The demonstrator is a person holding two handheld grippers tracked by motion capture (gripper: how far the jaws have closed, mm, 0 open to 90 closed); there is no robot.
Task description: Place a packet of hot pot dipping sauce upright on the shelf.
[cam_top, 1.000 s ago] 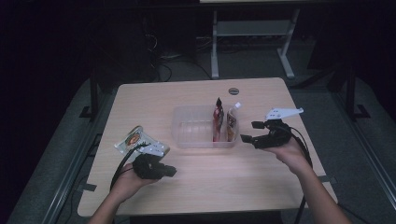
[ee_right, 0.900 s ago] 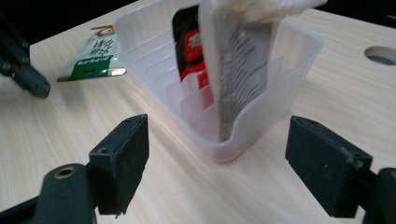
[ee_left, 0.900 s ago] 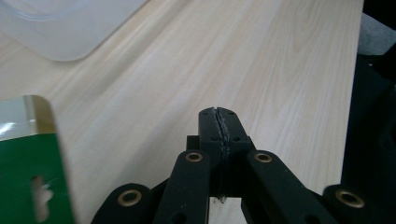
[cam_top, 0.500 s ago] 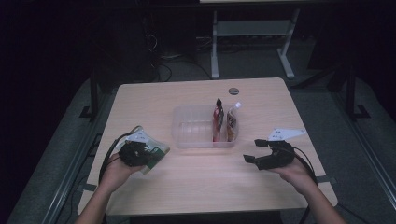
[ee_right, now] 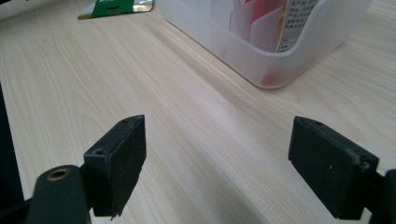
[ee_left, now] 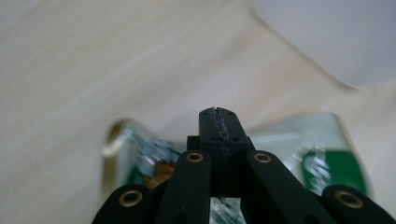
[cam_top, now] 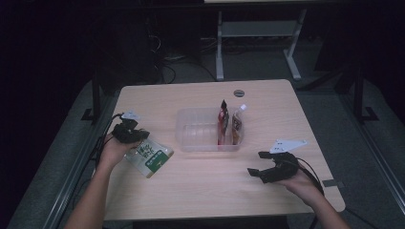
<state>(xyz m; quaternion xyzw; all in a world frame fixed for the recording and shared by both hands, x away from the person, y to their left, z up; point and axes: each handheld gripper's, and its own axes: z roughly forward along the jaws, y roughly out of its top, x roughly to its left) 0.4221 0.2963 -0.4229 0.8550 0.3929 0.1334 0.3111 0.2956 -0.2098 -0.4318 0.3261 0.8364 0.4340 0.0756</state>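
A green and white pouch point(cam_top: 149, 157) lies on the left part of the table. My left gripper point(cam_top: 136, 135) is at its far left end, jaws pressed together. In the left gripper view the shut gripper point(ee_left: 219, 116) is over the blurred pouch point(ee_left: 327, 163), which spreads flat beneath both jaws. I see none of it pinched between the pads. My right gripper point(cam_top: 258, 168) hovers low at the front right, open, nothing between its fingers. In the right gripper view this gripper point(ee_right: 219, 163) points across bare wood toward the clear bin point(ee_right: 289, 65).
The clear plastic bin point(cam_top: 184, 136) stands mid-table. A dark red pouch point(cam_top: 223, 119) and a white and brown one point(cam_top: 237, 121) stand upright at its right end. A round cable hole point(cam_top: 239, 92) sits near the far edge. Cables trail off both side edges.
The left hand has swung from in front of the pouch to its far left end, turning the gripper. The right gripper has drawn back from the bin's right side and sunk toward the front right.
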